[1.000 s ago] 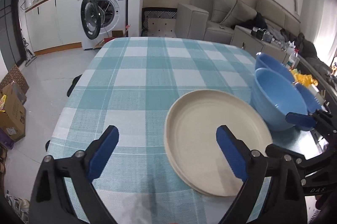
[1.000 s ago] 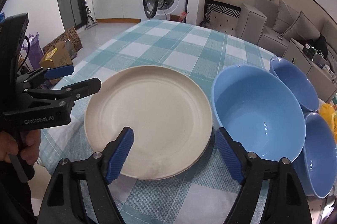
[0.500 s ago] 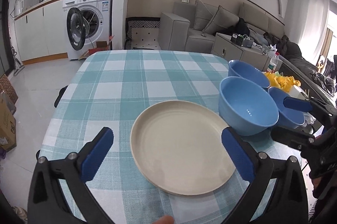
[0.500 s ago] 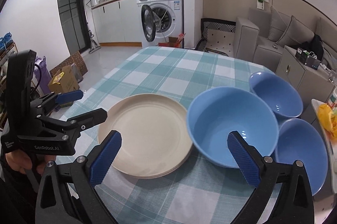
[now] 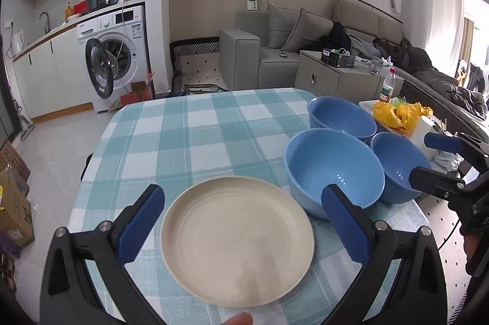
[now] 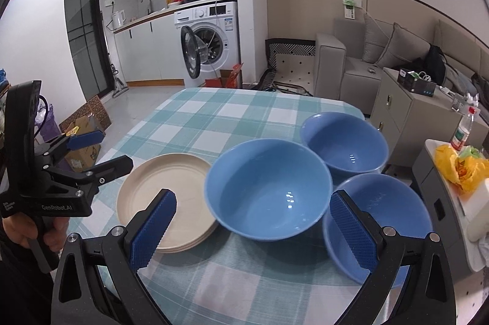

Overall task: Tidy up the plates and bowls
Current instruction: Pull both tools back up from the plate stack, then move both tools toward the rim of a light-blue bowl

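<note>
A stack of cream plates (image 5: 238, 239) (image 6: 166, 199) lies near the front edge of a table with a teal checked cloth (image 5: 198, 141) (image 6: 220, 117). Three blue bowls stand to its right: a large one (image 5: 333, 169) (image 6: 266, 196) touching the plates, one behind it (image 5: 340, 117) (image 6: 343, 141), one at the right (image 5: 400, 163) (image 6: 379, 221). My left gripper (image 5: 241, 228) hovers open above the plates, nothing between its fingers. My right gripper (image 6: 253, 230) is open above the large bowl's near side. Each gripper shows in the other's view: right (image 5: 434, 157), left (image 6: 91, 151).
Right of the table a low stand holds a yellow bag (image 5: 400, 114) (image 6: 458, 166) and a bottle (image 5: 387, 86). Behind are a sofa (image 5: 305, 41), a grey cabinet (image 6: 406, 111) and a washing machine (image 5: 116, 56) with its door open. Cardboard boxes (image 6: 82, 129) sit on the floor at left.
Both grippers have pulled back and risen from the table, so the plates and bowls look smaller and farther. Their jaws have widened a little. The dishes have not moved.
</note>
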The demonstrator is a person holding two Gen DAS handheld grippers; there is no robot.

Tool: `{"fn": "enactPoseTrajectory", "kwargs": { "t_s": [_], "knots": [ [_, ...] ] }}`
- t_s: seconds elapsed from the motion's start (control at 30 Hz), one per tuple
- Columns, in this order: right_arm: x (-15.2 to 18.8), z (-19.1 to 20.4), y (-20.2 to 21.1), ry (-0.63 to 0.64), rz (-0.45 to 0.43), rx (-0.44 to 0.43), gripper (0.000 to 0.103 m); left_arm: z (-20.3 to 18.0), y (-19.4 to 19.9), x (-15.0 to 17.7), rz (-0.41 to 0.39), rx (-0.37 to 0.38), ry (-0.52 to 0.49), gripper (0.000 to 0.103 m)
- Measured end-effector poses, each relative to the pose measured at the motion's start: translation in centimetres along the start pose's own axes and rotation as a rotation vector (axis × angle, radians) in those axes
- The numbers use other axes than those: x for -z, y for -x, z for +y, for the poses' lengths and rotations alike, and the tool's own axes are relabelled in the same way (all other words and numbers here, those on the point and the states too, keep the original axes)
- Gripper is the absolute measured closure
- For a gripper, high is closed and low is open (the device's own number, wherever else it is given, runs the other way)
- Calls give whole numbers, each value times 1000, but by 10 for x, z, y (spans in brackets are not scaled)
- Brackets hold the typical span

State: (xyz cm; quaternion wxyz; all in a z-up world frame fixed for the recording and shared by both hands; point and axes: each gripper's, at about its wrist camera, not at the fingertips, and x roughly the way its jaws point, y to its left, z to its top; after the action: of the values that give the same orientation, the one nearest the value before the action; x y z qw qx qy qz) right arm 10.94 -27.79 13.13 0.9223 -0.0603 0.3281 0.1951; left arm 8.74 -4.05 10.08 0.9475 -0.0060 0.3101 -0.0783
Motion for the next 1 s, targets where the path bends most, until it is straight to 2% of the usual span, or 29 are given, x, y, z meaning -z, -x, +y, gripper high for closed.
{"fn": "enactPoseTrajectory", "kwargs": {
  "t_s": [0.53, 1.0],
  "knots": [
    [-22, -73, 29, -74, -42, 58, 1, -40, -23, -49, -4, 30, -49, 0],
    [-36, -123, 23, -134, -7, 98, 1, -55, -60, -83, 36, 57, -43, 0]
  ]
}}
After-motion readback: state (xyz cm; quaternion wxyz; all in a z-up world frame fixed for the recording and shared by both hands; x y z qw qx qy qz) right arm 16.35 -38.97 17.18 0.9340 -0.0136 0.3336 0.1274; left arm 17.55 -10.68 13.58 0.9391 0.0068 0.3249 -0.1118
